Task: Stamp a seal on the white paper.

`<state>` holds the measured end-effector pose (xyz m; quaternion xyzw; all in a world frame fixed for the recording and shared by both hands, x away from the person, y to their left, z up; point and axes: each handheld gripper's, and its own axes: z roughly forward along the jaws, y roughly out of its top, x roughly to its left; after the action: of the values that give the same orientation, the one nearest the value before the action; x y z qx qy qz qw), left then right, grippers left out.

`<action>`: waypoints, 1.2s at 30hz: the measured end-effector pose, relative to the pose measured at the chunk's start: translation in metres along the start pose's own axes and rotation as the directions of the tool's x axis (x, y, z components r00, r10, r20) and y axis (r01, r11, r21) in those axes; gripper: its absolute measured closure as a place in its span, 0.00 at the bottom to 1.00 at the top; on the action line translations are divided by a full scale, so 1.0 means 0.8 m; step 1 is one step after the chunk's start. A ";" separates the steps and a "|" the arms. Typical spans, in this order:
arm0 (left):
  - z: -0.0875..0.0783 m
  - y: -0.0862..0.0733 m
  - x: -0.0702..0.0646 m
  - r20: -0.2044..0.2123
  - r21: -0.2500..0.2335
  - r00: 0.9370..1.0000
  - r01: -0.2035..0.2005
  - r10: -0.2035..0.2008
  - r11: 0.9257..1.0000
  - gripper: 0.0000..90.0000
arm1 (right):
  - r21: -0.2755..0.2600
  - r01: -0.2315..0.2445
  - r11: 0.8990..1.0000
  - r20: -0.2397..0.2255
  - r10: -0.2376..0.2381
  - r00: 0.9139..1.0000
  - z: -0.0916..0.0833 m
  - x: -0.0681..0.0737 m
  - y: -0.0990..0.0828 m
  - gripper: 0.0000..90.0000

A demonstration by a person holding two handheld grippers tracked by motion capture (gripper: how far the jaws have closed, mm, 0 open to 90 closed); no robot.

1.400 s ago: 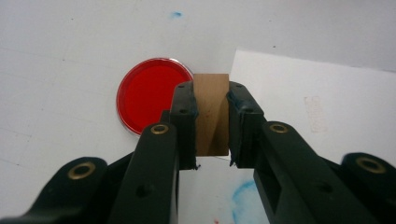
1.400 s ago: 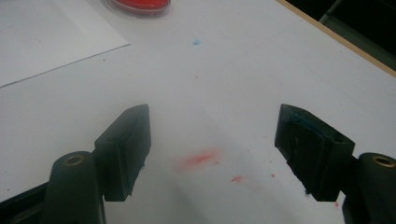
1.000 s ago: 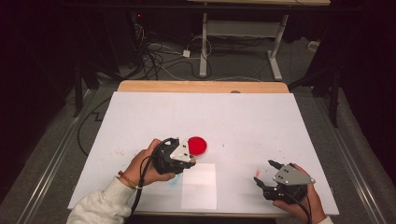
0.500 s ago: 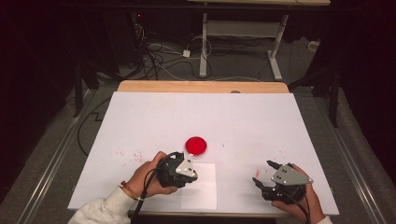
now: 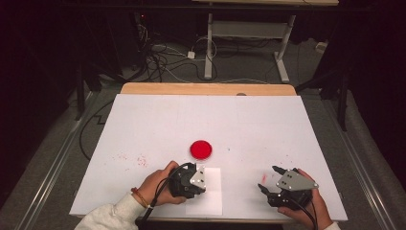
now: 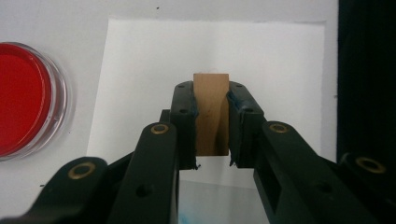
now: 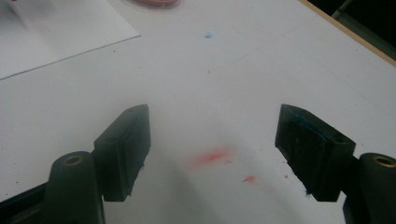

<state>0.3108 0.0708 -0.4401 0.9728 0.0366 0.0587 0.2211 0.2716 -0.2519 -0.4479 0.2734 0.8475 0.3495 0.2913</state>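
My left gripper (image 6: 211, 93) is shut on a small tan wooden block (image 6: 211, 112), held upright between its black jaws just above a white sheet of paper (image 6: 261, 60). In the high view this gripper (image 5: 197, 178) hovers over the paper's (image 5: 210, 201) left part near the table's front edge. A round clear dish of red paint (image 5: 201, 149) lies just behind it, and it is at the left in the left gripper view (image 6: 23, 98). My right gripper (image 5: 269, 178) rests at the front right with its jaws wide apart and nothing between them (image 7: 212, 154).
The white table cover (image 5: 239, 120) carries faint red smears at left (image 5: 139, 160) and under the right gripper (image 7: 212, 157), plus a tiny blue dot (image 7: 208, 35). A wooden table edge (image 5: 206, 89) runs along the back. Cables and desk legs stand on the floor beyond.
My left gripper has drawn back from beside the red dish toward the front edge and come lower over the paper, still holding the block. The right gripper has stayed put.
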 end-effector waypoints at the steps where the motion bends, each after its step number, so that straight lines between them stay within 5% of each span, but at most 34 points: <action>1: 0.002 0.000 0.001 0.006 0.004 1.000 -0.003 0.003 1.000 0.82 | 0.001 0.001 1.000 -0.001 -0.001 1.000 0.000 0.000 0.000 0.30; 16: 0.020 0.017 0.014 0.063 0.116 0.998 -0.015 0.008 0.993 0.82 | 0.017 0.019 1.000 -0.026 -0.018 0.999 0.004 0.004 0.000 0.30; 21: 0.022 0.012 0.023 0.106 0.096 0.994 0.016 -0.026 0.995 0.82 | 0.014 0.020 1.000 -0.026 -0.019 0.999 0.003 0.004 0.000 0.30; 36: 0.023 0.015 0.022 0.104 0.110 0.994 0.020 -0.031 0.994 0.82 | 0.014 0.026 1.000 -0.028 -0.025 0.999 0.005 0.004 0.001 0.30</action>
<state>0.3315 0.0540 -0.4497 0.9846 0.0405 0.0025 0.1701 0.2720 -0.2473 -0.4503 0.2599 0.8573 0.3434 0.2821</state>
